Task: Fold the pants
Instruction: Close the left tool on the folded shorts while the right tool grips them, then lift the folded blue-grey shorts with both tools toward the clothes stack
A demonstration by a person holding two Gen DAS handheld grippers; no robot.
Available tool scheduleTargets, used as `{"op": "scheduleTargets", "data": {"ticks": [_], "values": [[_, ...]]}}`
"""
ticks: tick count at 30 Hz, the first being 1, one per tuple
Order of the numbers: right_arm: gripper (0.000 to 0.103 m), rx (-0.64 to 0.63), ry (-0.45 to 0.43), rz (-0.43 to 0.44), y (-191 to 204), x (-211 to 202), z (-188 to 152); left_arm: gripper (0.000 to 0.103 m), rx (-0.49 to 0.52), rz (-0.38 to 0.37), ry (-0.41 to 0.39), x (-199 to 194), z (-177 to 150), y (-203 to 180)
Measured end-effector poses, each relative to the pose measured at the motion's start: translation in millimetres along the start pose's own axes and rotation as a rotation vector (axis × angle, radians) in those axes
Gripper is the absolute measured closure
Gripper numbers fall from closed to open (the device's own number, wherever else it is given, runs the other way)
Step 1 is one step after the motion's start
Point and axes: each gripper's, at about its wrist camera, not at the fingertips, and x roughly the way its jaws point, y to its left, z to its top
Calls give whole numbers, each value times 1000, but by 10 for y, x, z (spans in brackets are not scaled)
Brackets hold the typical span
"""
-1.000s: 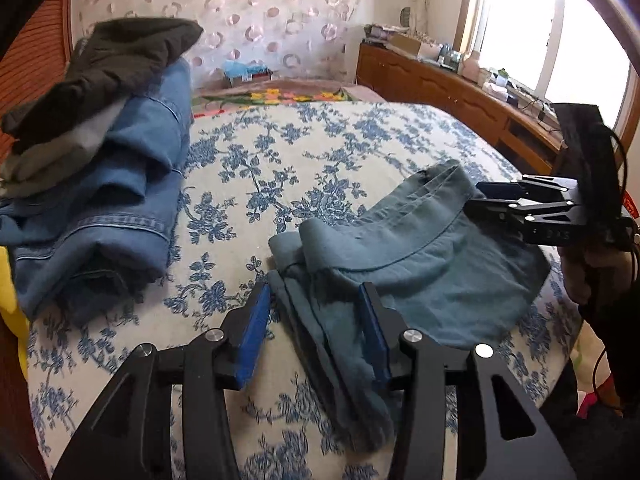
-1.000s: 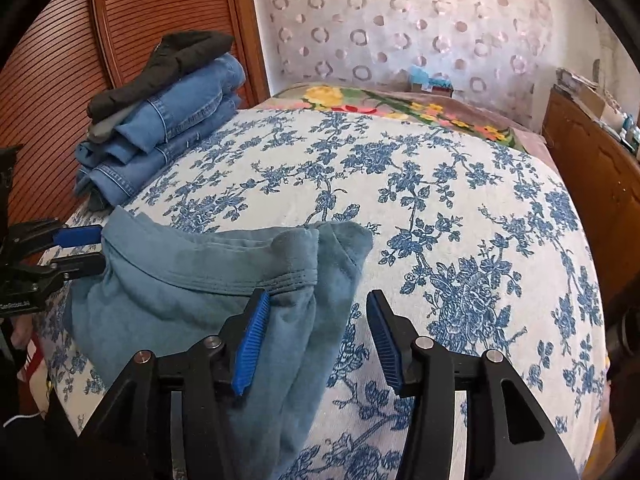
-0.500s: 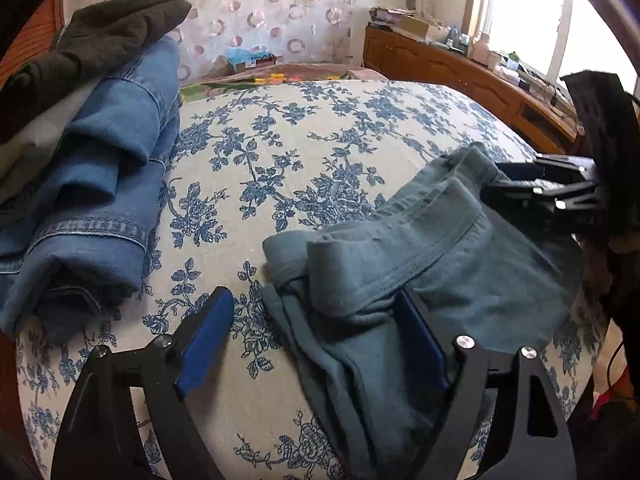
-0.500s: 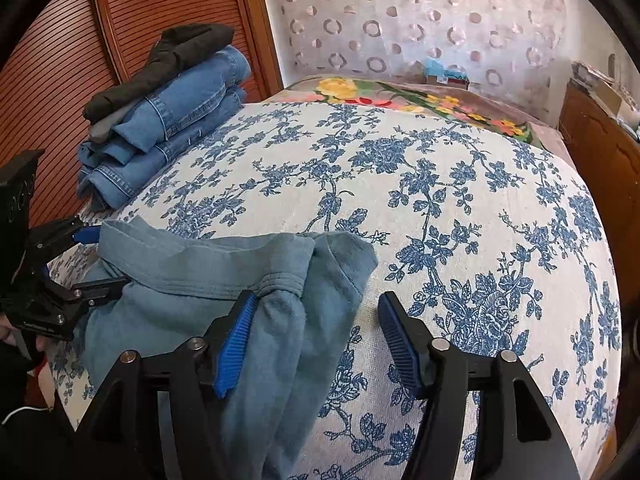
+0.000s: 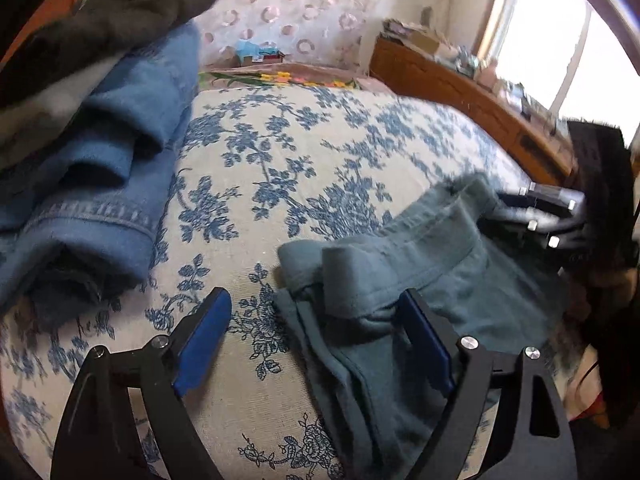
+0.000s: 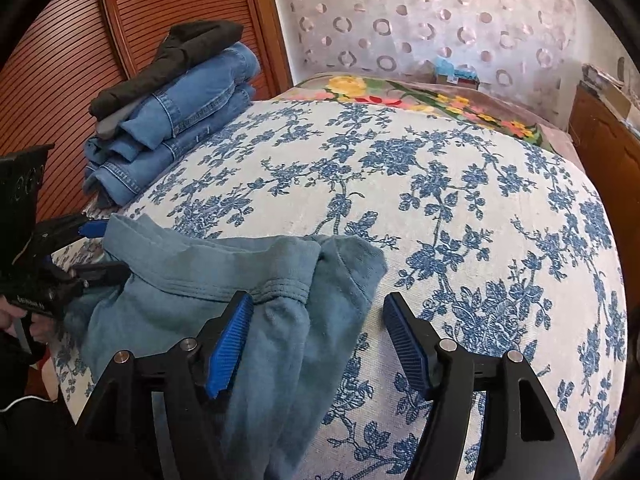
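- Teal pants (image 6: pixel 224 292) lie folded on the near edge of a blue-flowered bedspread (image 6: pixel 440 208).
- Left gripper (image 5: pixel 316 344): jaws wide, one waistband corner between them; they have just been opening.
- Right gripper (image 6: pixel 318 336): jaws apart, just opened further, over the other corner.
- Only the right view shows the slatted wardrobe door (image 6: pixel 132 12); only the left view shows the window (image 5: pixel 532 36).
- Farther left, stacked jeans (image 6: pixel 168 128).

The pants (image 6: pixel 256 280) are seen in a dull teal colour. The bed cover (image 6: pixel 400 184) is printed with blue flowers on cream. Blue jeans (image 6: pixel 176 128) are stacked under a black garment (image 6: pixel 180 56). The gripper pads (image 6: pixel 230 344) are coloured bright blue.
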Motion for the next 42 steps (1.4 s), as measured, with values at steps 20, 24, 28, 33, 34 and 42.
{"op": "scheduleTargets", "data": {"ticks": [20,24,28,33,34,42], "values": [[82,-45,-28,109,142,-1,90,88,-55,-92,-30,-139,0,-2],[83,-68,-63,111,187,-120,164,88,-38,-96,-56,-256,48,-48],[83,-99,-96,100,242,-247,256,88,-38,-95,-90,-384,132,-44],[83,-141,-147,86,309,-454,485,88,-35,-89,-154,-603,293,-25],[83,-150,-158,85,317,-495,542,88,-32,-83,-171,-665,346,-20],[83,-238,-256,86,482,-793,1041,88,-17,-47,-291,-1052,711,58]]}}
